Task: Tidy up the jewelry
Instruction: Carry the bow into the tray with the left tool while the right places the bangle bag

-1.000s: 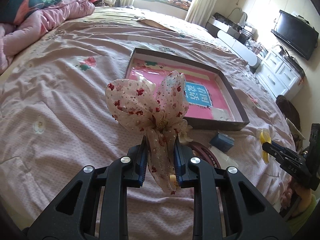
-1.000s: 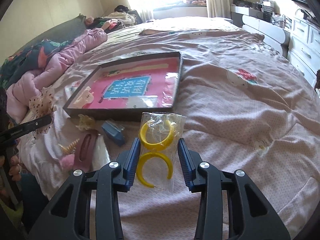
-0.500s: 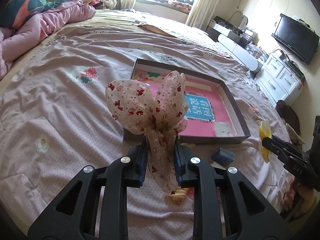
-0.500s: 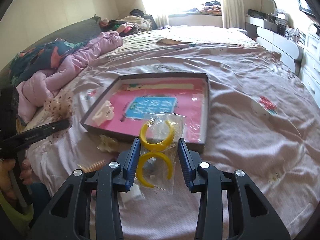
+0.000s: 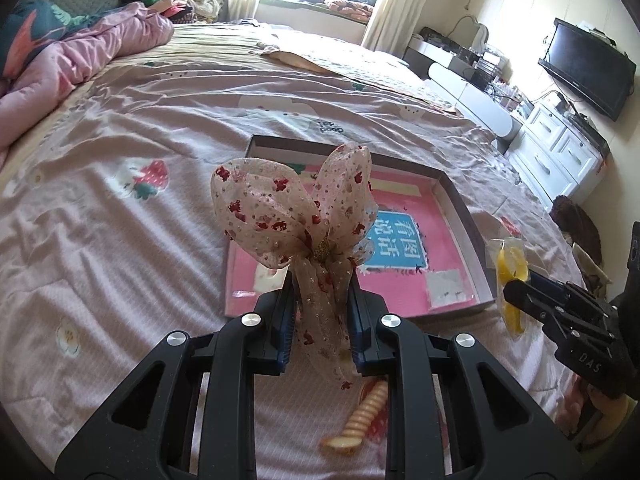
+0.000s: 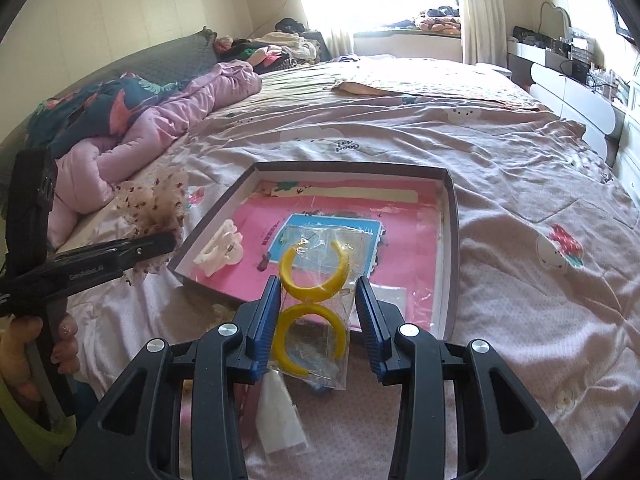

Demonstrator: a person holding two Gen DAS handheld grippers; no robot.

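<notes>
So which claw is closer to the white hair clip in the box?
Left, though only by a little. The left claw hangs just outside the box beside the white hair clip. The right claw is over the box's near edge, farther across.

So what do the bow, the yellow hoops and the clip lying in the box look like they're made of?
Bow: sheer glittery fabric, probably organza; light shows through.
Yellow hoops: smooth, glossy, likely plastic, inside a clear crinkly bag.
Clip: cream, opaque, seemingly matte plastic.
Box: looks like cardboard.
</notes>
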